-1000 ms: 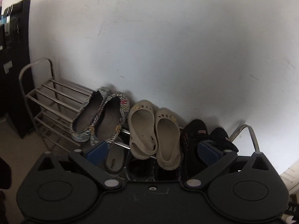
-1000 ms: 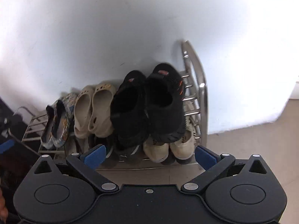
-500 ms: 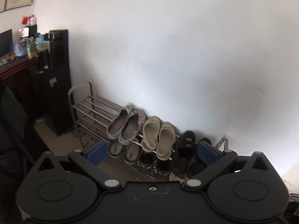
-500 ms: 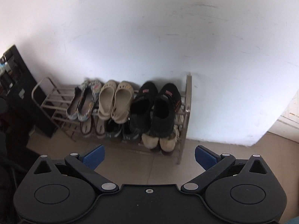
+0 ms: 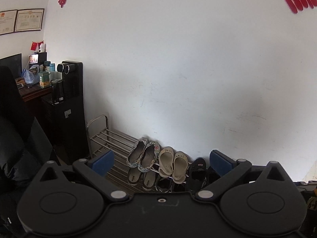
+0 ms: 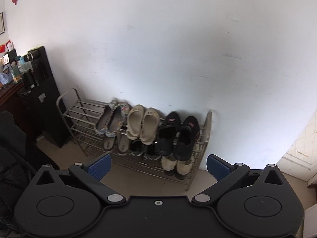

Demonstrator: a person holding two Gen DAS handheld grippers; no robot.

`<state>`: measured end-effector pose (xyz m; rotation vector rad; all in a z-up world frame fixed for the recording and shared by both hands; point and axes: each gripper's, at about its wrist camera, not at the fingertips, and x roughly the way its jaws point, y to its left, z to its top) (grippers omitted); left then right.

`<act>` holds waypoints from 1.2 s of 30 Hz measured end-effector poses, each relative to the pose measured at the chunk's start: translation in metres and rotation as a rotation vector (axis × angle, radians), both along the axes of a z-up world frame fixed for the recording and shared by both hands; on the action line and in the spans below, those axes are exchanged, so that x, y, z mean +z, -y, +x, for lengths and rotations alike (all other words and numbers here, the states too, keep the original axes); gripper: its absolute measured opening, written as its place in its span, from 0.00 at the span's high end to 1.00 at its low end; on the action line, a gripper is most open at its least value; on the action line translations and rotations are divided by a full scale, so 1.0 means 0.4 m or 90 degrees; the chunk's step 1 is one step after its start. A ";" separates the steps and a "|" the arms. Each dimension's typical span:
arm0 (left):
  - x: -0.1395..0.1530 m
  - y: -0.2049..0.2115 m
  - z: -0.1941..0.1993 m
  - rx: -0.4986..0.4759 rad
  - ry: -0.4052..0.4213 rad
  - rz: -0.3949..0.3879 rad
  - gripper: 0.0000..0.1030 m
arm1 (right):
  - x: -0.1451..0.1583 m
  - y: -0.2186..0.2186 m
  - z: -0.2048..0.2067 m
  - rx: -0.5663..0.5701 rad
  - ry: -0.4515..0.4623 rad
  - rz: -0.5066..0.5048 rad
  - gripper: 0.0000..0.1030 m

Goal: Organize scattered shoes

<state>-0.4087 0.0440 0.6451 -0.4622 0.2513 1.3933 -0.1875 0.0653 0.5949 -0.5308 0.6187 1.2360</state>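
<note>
— Why are the shoes sitting the way they are?

— They are lined up in pairs on the metal shoe rack [image 6: 207,130] against the white wall [image 6: 178,49], toes to the wall. On the top tier, from my left: the patterned flats [image 6: 112,120], the cream clogs [image 6: 142,124], then the black sneakers [image 6: 178,134] at the rack's right end. Pairing them side by side keeps each pair together and leaves the left part of the top tier bare for more. The lower tiers hold dark shoes and, at the right end, a pale pair [image 6: 176,163]; I can't make out their kind.

— Anything left on the floor?

— None that I can see on the tiled floor [image 6: 138,180] in front of the rack, so I judge the sorting done or nearly so. What lies outside both views I can't say.

— And your grippers?

— My right gripper [image 6: 158,163] has its blue pads spread wide apart with nothing between them. It is held well back from the rack and above it, looking down along the tiers. My left gripper [image 5: 161,161] is also spread wide and empty, held back too, aimed more level at the wall, so the rack sits low in its view, beside the black cabinet [image 5: 73,107].

— What would a next move need?

— If another shoe turns up, that bare stretch at the left is the obvious spot.
</note>
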 end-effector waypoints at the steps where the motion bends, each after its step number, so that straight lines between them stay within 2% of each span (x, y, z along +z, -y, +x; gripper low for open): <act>1: 0.005 0.011 -0.022 0.007 0.009 0.003 0.00 | 0.009 0.005 -0.018 -0.013 0.016 -0.001 0.00; 5: 0.021 0.025 -0.073 0.011 0.041 -0.001 0.00 | 0.036 0.024 -0.055 -0.038 0.038 0.002 0.00; 9: 0.042 0.045 -0.100 0.003 0.045 0.014 0.00 | 0.056 0.046 -0.067 -0.065 0.029 0.005 0.00; 17: 0.068 0.105 -0.131 0.002 0.016 0.051 0.00 | 0.076 0.092 -0.112 -0.098 0.045 -0.002 0.00; 24: 0.078 0.144 -0.171 0.055 -0.024 0.078 0.00 | 0.085 0.119 -0.157 -0.097 0.055 0.002 0.00; 31: 0.073 0.154 -0.219 0.089 -0.025 0.063 0.00 | 0.082 0.124 -0.208 -0.084 0.084 0.005 0.00; 36: 0.057 0.128 -0.193 0.047 -0.023 0.032 0.00 | 0.077 0.132 -0.201 -0.116 0.104 0.000 0.00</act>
